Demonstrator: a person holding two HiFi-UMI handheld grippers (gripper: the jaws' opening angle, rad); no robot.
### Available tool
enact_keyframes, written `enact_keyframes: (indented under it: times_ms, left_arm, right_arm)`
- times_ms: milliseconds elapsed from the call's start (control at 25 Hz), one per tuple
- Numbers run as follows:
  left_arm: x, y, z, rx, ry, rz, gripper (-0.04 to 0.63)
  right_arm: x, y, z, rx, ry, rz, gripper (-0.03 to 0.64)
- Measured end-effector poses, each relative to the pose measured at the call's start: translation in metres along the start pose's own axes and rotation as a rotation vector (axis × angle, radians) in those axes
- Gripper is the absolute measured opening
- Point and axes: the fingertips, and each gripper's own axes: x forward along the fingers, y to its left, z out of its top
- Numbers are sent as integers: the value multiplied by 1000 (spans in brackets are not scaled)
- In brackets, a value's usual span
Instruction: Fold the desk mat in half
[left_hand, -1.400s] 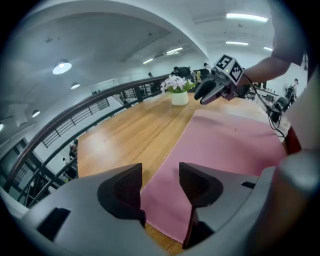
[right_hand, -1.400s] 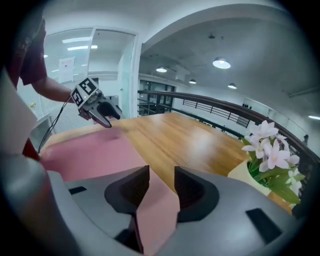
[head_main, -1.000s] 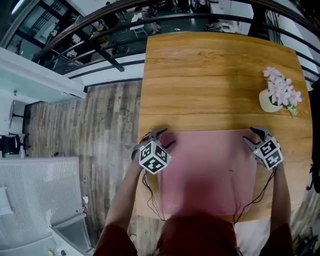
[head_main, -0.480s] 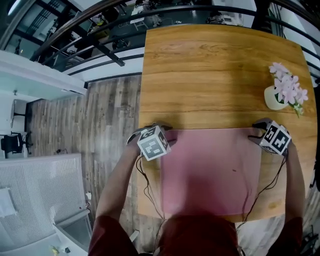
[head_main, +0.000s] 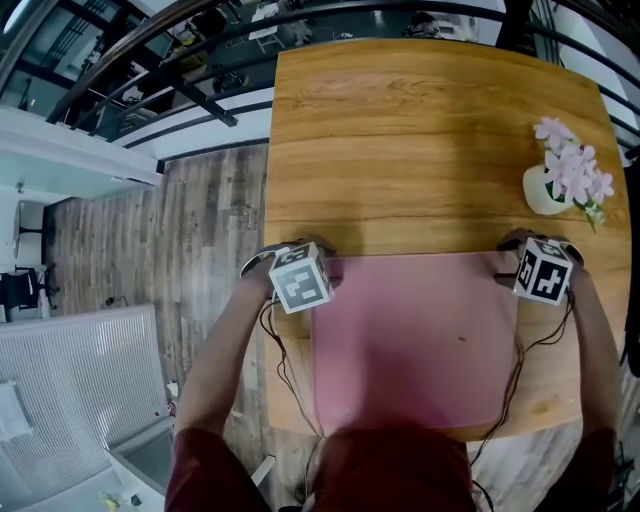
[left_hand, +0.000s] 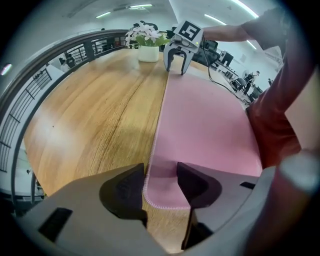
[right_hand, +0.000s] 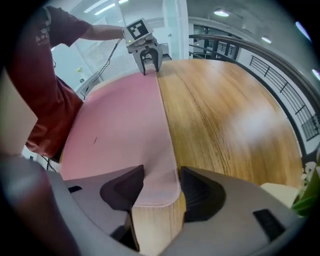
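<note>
The pink desk mat (head_main: 410, 340) lies flat on the wooden table (head_main: 400, 140), near its front edge. My left gripper (head_main: 312, 252) is at the mat's far left corner. In the left gripper view that stitched corner (left_hand: 162, 192) lies between the jaws (left_hand: 161, 182), which are opening, with a gap at each pad. My right gripper (head_main: 512, 250) is at the far right corner. Its jaws (right_hand: 161, 185) are also opening, and they straddle the mat's corner (right_hand: 157, 192) without pressing it. Each gripper shows in the other's view, the right gripper (left_hand: 176, 65) and the left gripper (right_hand: 150, 65).
A white vase of pink flowers (head_main: 550, 190) stands on the table at the right, just beyond my right gripper, and it shows as the vase (left_hand: 148, 50) in the left gripper view. Bare wood stretches beyond the mat. Cables hang from both grippers over the front edge.
Both grippers have moved a little away from me to the mat's far corners and turned more level. The mat has stayed flat on the table.
</note>
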Motion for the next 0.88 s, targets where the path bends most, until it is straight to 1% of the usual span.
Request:
enact_keyframes:
  times_ms: [80, 160, 280, 440, 600, 640, 760, 880]
  left_arm:
    - [2, -1, 1, 9, 5, 10, 225]
    - [5, -5, 1, 24, 19, 10, 208]
    - [6, -11, 2, 41, 39, 6, 154]
    - [4, -21, 0, 44, 41, 3, 81]
    - [2, -24, 0, 68, 40, 59, 81]
    - [1, -25, 0, 75, 44, 72, 81]
    - [-2, -28, 0, 71, 37, 97, 78]
    - [-7, -32, -1, 72, 35, 128, 74]
  right_arm:
    - [0, 1, -1, -5, 0, -3, 236]
    - [1, 3, -1, -23, 22, 0, 229]
    - [1, 7, -2, -46, 50, 0, 199]
    - [-1, 14, 0, -39, 37, -14, 155]
    - [-3, 23, 0, -28, 21, -15, 109]
    - [-3, 26, 0, -30, 16, -18, 69]
    - [-5, 32, 1, -39, 0, -56, 57]
    - [-9, 37, 2, -61, 11, -92, 49]
